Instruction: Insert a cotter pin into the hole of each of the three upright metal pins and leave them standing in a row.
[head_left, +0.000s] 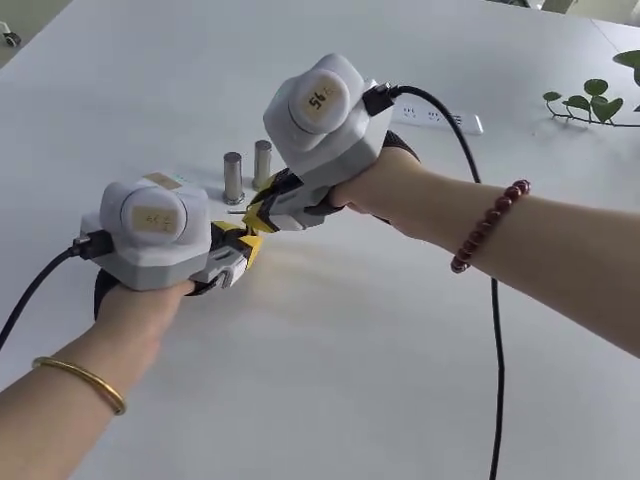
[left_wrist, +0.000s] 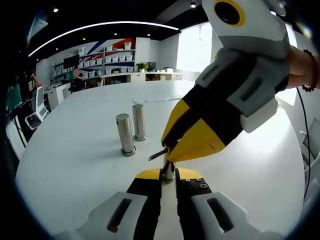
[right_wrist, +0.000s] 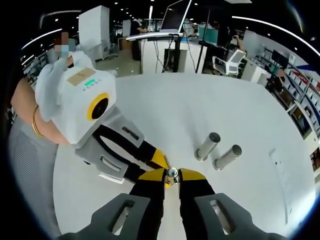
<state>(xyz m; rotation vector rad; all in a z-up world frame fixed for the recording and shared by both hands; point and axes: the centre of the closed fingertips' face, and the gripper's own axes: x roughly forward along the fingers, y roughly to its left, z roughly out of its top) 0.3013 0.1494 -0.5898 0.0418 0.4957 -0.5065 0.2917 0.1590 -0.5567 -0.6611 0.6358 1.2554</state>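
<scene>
Two upright metal pins stand side by side on the white table. In the left gripper view they are ahead of me. My left gripper is shut on the base of a third metal pin, close to the table. From the right, my right gripper meets that pin's top, shut on a thin cotter pin whose end pokes out leftward. In the right gripper view a round metal end shows between my right gripper's tips. The two grippers nearly touch.
A white power strip lies at the back of the table. A green plant sprig sits at the far right. A black cable trails from the right gripper across the table. Shelves and desks stand beyond.
</scene>
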